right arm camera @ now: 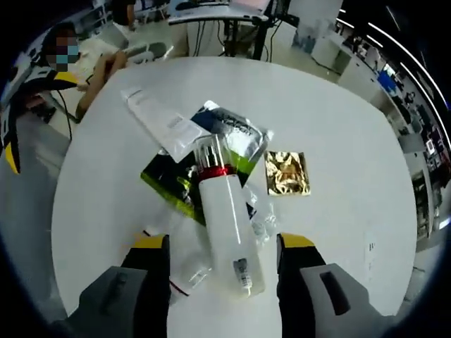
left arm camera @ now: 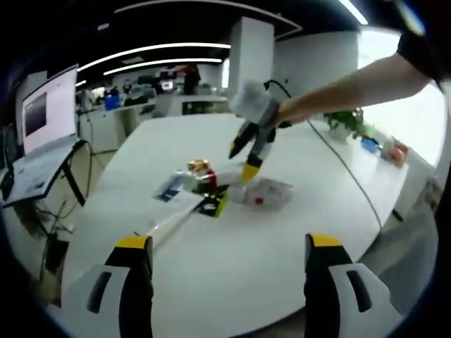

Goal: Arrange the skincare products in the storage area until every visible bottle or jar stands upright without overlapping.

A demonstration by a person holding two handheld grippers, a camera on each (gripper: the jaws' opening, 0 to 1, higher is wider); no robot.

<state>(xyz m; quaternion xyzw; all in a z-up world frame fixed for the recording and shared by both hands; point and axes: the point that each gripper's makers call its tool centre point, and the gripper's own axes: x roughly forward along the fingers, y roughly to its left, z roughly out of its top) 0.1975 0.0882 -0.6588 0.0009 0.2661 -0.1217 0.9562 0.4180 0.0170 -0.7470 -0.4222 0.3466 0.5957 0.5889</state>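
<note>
In the right gripper view a white bottle [right arm camera: 227, 211] with a red ring and a clear cap lies flat on the white table [right arm camera: 338, 113]. My right gripper [right arm camera: 224, 243] is open, one jaw on each side of the bottle's lower half. The bottle rests on a green packet [right arm camera: 165, 179] and a clear plastic bag [right arm camera: 184, 271]. A white tube [right arm camera: 158, 116], a silver-blue sachet [right arm camera: 239, 130] and a gold square packet [right arm camera: 287, 172] lie beside it. In the left gripper view my left gripper [left arm camera: 229, 243] is open over bare table [left arm camera: 232, 282], well short of the pile [left arm camera: 211, 186]. The right gripper [left arm camera: 244, 160] hangs over that pile.
A laptop [left arm camera: 42, 116] on a stand is left of the table. Plants and small items [left arm camera: 352, 127] sit at the table's far right edge. A person's arm [left arm camera: 352, 84] reaches in from the right, and a seated person [right arm camera: 99, 70] is beyond the table.
</note>
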